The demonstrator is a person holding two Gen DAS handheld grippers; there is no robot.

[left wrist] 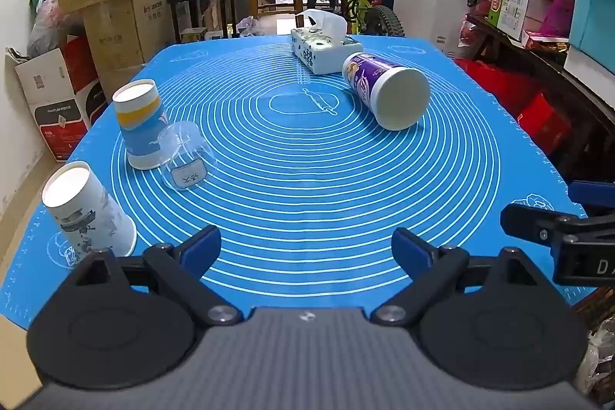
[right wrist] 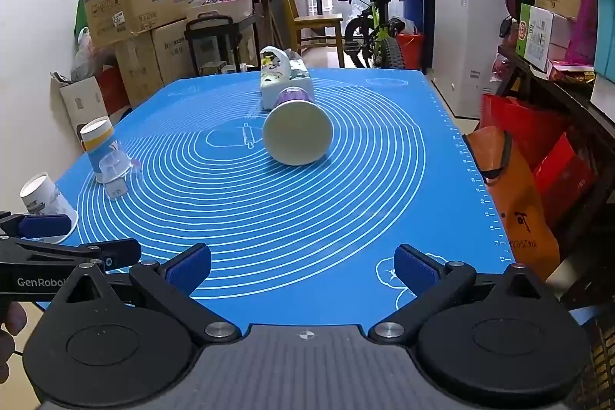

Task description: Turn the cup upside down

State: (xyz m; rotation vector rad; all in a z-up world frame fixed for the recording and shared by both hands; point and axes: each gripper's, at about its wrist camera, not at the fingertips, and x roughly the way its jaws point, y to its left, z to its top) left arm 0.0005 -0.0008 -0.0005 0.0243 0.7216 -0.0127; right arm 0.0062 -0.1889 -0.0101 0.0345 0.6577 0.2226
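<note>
Hovering low over the blue mat (left wrist: 307,179), left gripper (left wrist: 306,248) and right gripper (right wrist: 302,266) are both spread, holding nothing. Purple cup (left wrist: 384,91) lies sideways mid-mat, touching the tissue box (left wrist: 323,50).

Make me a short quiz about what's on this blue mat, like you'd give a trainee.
1. True or false: the purple cup stands upright on the blue mat.
2. Which item touches the clear cup? A) tissue box B) yellow-banded cup C) purple cup
3. Fill in: both the left hand-held gripper and the right hand-held gripper are ____ and hold nothing.

Key:
1. False; it lies on its side.
2. B; the clear cup sits against that cup, both bottom-up.
3. Open.
</note>
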